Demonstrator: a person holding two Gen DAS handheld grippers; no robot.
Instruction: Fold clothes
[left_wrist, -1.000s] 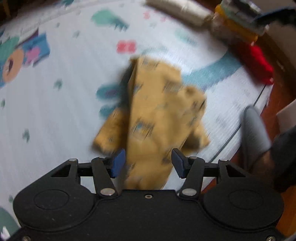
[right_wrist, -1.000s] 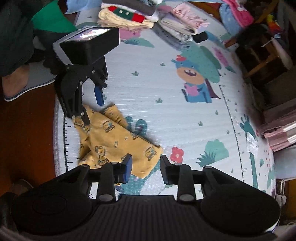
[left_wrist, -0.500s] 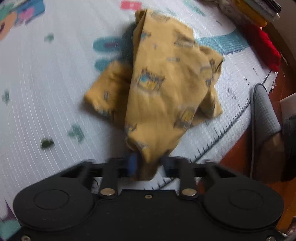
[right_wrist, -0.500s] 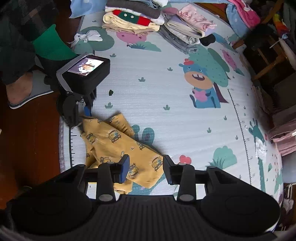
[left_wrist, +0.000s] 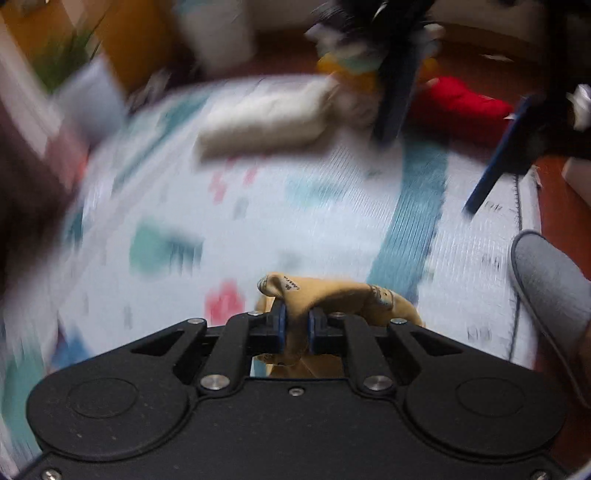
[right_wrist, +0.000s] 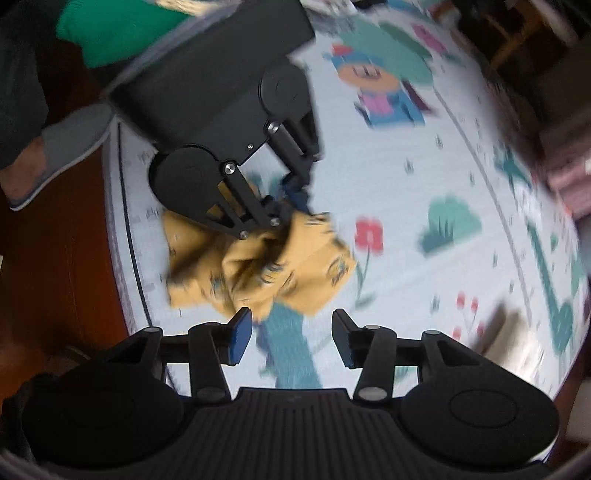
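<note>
Left wrist view: left gripper (left_wrist: 294, 325) clamped on a bunched edge of the yellow garment (left_wrist: 332, 295), cloth pinched between both pads, near centre; the rest hangs below out of sight. Beyond it lie the play mat (left_wrist: 258, 206), a cream bundle (left_wrist: 266, 122) far centre, a red item (left_wrist: 461, 107) far right, a grey slipper (left_wrist: 546, 288) at right. The view is heavily blurred. Right wrist view: right gripper (right_wrist: 291, 334) stands about half open with nothing between its pads, just near of the garment (right_wrist: 258, 266), which sits crumpled at the mat's left edge (right_wrist: 125, 229) under the left gripper (right_wrist: 284, 218). Step in hand, as judged: lifting the garment to open it out for folding. The next move calls for the right gripper to take a second edge. Changes: a second ago the left jaws were wide over the flat-lying garment, and have since closed on it; the right jaws have just been opening, empty.
</note>
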